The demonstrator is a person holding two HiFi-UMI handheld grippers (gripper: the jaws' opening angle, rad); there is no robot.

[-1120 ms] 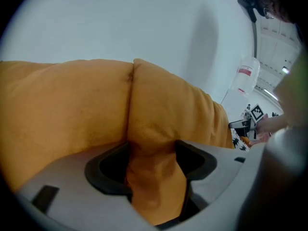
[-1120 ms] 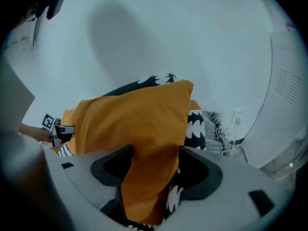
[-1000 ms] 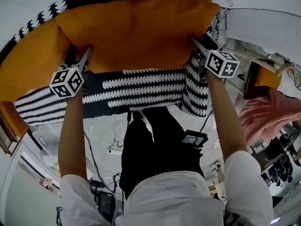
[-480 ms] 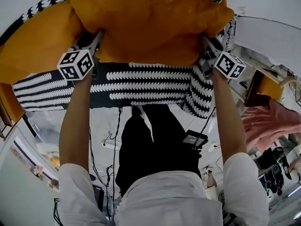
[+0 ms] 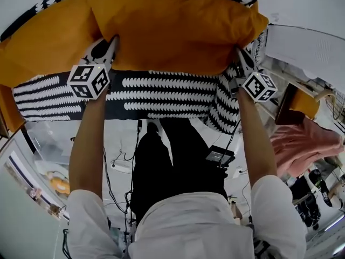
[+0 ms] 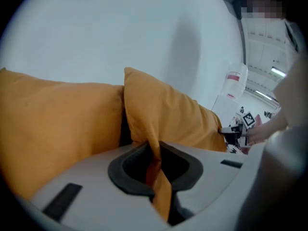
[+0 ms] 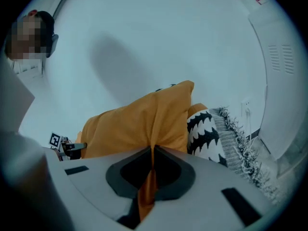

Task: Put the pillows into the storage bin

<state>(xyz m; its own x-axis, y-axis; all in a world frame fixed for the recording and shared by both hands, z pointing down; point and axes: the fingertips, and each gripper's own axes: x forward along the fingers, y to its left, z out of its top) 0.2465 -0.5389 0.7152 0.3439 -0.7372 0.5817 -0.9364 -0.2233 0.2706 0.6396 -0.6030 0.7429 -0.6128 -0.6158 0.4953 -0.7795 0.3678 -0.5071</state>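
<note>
Head view: far left, a second orange pillow (image 5: 32, 58) lies end to end against the held orange pillow (image 5: 172, 28), touching it. Left hand-held gripper (image 5: 113, 41) is at the held pillow's lower left edge. Its marker cube (image 5: 89, 81) faces the camera and the left forearm (image 5: 89, 139) is stretched out behind it.

Left gripper view: jaws have just been closing and are now clenched on a thin fold of the orange cover, with fabric running down through the gap between the pads. The second orange pillow fills the left of that view, a dark seam between the two.

The held pillow spans from one gripper to the other, long axis left-right, white wall (image 5: 307, 4) behind it. Right below it in the head view, touching, is a black-and-white patterned pillow (image 5: 161, 96). The pattern turns on end at its right; can't tell if that's one pillow or two.

Right hand-held gripper (image 5: 237, 53) is at the held pillow's lower right corner, cube (image 5: 260, 86) angled outward, right forearm (image 5: 259, 139) extended.

Right gripper view: jaws have also just been closing, now pinched fully together on a pleat of the same orange fabric. Patterned pillow is just right of the grip.

Far right in the head view: pink cloth (image 5: 304, 139), well apart from the pillows.
</note>
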